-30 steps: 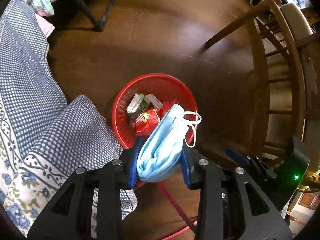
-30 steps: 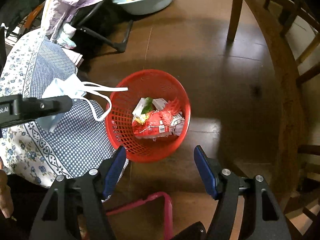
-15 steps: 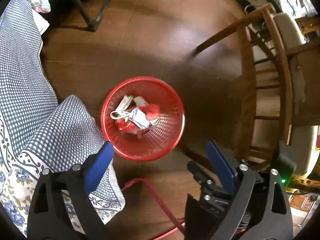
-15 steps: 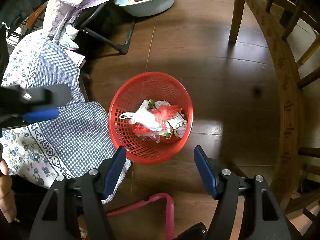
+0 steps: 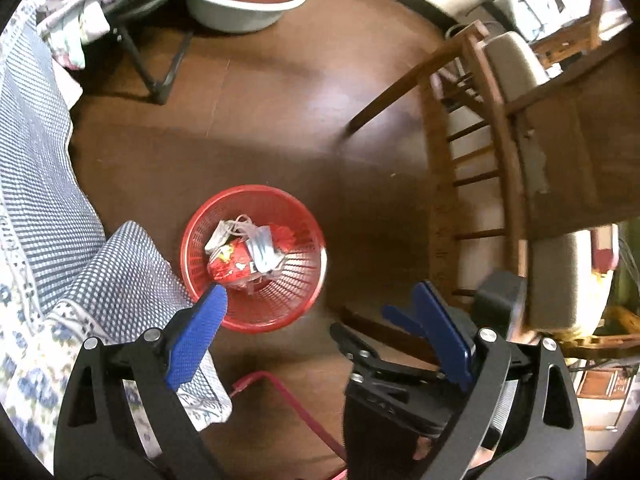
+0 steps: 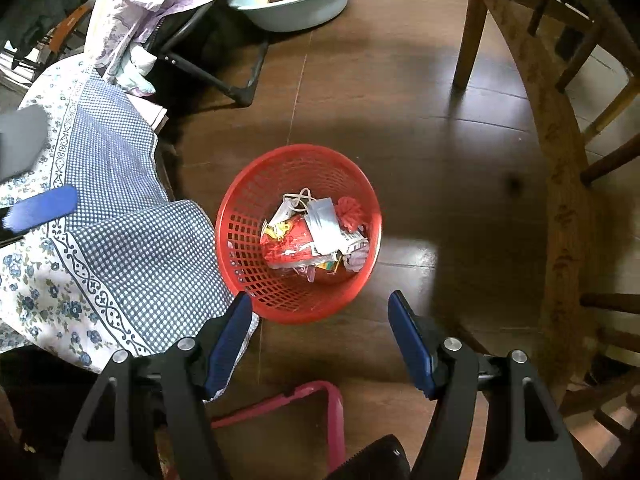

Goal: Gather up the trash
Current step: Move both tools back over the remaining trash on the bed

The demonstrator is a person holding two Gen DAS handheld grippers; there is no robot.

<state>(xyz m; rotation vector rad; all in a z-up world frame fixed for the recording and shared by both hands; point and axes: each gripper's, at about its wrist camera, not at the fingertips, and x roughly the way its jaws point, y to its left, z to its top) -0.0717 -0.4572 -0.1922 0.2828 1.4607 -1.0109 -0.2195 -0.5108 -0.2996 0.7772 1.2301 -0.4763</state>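
Observation:
A red plastic basket (image 5: 280,312) (image 6: 248,216) stands on the dark wooden floor. Inside lie a pale blue face mask (image 5: 262,250) (image 6: 324,224), a red snack wrapper (image 5: 230,262) (image 6: 290,242) and other scraps. My left gripper (image 5: 320,296) hangs high above the basket's near rim, open, with nothing between its blue pads. My right gripper (image 6: 320,300) also hovers over the near rim; its jaws are opening and hold nothing. One blue pad of the left gripper (image 6: 42,208) shows at the left edge of the right wrist view.
A blue checked cloth (image 5: 36,184) (image 6: 132,248) drapes down left of the basket. A wooden chair (image 5: 480,152) (image 6: 560,140) stands to the right. A pale basin (image 5: 248,4) (image 6: 296,0) and a dark folding frame (image 6: 216,76) sit at the back. A pink bar (image 6: 336,412) lies near.
My left gripper opened and let the face mask fall into the basket, then rose, so the basket looks smaller. My right gripper stayed put and its jaws widened slightly.

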